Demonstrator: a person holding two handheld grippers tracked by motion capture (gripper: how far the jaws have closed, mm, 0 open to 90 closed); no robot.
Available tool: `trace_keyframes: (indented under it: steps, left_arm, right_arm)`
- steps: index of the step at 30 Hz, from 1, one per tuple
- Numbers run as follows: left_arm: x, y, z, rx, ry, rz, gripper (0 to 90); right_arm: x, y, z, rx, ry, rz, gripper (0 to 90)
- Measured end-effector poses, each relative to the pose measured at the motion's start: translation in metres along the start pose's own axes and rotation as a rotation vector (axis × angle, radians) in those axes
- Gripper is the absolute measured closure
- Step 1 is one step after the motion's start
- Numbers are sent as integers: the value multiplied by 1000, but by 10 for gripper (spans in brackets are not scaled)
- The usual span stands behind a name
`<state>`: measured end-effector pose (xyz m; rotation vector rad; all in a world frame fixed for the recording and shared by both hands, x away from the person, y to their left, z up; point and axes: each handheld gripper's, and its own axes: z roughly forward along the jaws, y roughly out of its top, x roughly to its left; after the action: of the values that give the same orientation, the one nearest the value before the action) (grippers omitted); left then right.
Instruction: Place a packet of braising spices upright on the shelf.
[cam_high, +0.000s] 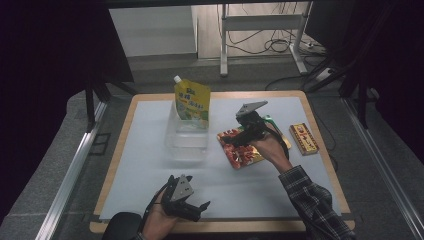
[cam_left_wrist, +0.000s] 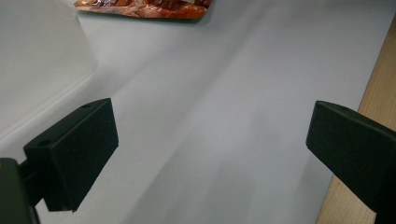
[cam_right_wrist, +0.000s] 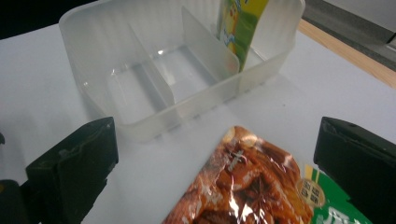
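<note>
The high view looks forward and down from above the person's side onto the whole white-covered wooden worktop (cam_high: 150, 165). The left gripper view sits low and close over that sheet, looking along its own black jaws toward the edge of a red-brown glossy snack packet (cam_left_wrist: 144, 9). The right gripper view hangs close above the same packet (cam_right_wrist: 243, 186), facing the clear plastic divided tray (cam_right_wrist: 140, 70), which the high view shares (cam_high: 186, 140).

Divided bin (cam_high: 186, 140) center frame on mat (cam_high: 150, 170); spouted pouch (cam_high: 191, 102) upright in its rear compartment. Snack packet (cam_high: 240, 150) flat just right of bin. Boxed bar (cam_high: 304, 139) farther right, near mat edge.
</note>
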<state>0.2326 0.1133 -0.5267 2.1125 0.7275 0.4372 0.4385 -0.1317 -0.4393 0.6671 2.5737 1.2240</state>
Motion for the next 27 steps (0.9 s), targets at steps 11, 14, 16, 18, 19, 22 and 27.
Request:
trace_keyframes:
  steps: [11,14,16,18,19,22,27]
  left_arm:
    - [-1,0,1,8,-1,6,20]
    - [-1,0,1,7,-3,5,20]
    - [-1,0,1,10,-3,12,20]
    - [-1,0,1,11,-3,15,20]
    - [0,0,1,11,-3,15,20]
    - [1,0,1,15,-10,12,20]
    - [0,-1,3,31,-20,22,11]
  right_arm:
    - [-8,-28,-18,3,-48,39,4]
    - [-13,-36,-20,14,-63,47,4]
    - [-15,-40,-22,19,-70,55,5]
    - [-17,-44,-23,28,-83,55,5]
    - [-19,-46,-24,31,-91,56,5]
    - [-22,-50,-27,35,-100,66,5]
    - [-28,-58,-33,50,-130,74,6]
